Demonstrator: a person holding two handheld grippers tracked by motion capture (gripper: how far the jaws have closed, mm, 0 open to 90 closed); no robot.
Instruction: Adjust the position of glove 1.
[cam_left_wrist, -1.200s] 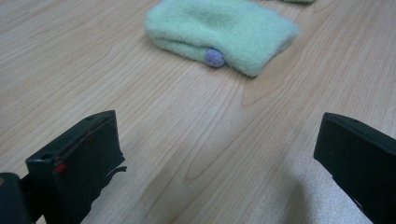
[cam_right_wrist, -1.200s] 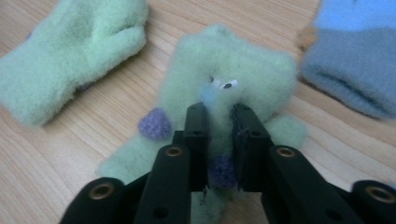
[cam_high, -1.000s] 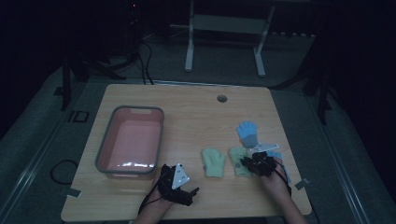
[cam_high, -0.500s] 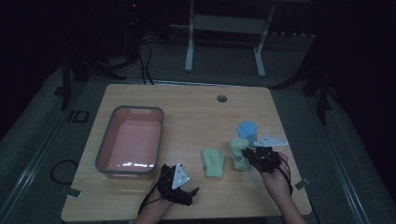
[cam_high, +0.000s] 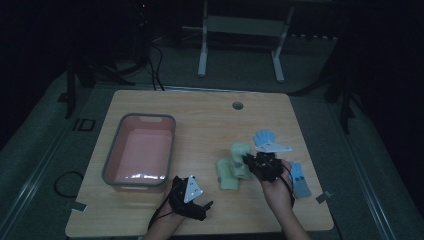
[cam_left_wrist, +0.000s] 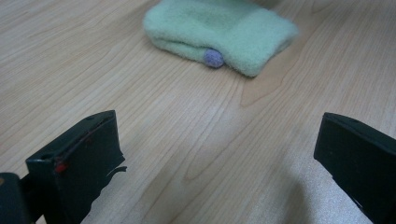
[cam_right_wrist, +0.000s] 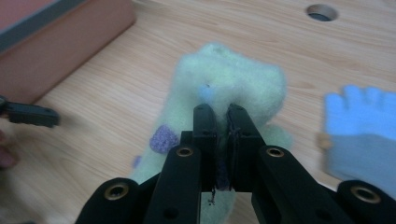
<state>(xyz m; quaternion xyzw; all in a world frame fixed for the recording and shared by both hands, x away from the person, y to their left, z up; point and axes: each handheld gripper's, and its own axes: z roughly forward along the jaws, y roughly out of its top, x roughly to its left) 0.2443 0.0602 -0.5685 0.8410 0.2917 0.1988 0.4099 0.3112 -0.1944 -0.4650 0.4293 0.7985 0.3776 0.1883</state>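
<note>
Black two-jaw left gripper (cam_high: 202, 206) rests at the near edge of the light wooden table (cam_high: 210, 110), jaws spread wide with only bare wood between them. Just beyond it lies a fuzzy pale-green sock with purple dots (cam_left_wrist: 219, 35), flat on the table. To the right, the right gripper (cam_right_wrist: 220, 116) has its jaws pinched narrow on a second fuzzy green sock (cam_right_wrist: 229, 79), which seems lifted a little, though the dim light makes that hard to judge. A light-blue toe sock (cam_right_wrist: 362, 126) lies right of it. Far left stands a pink plastic tub (cam_high: 122, 130).
</note>
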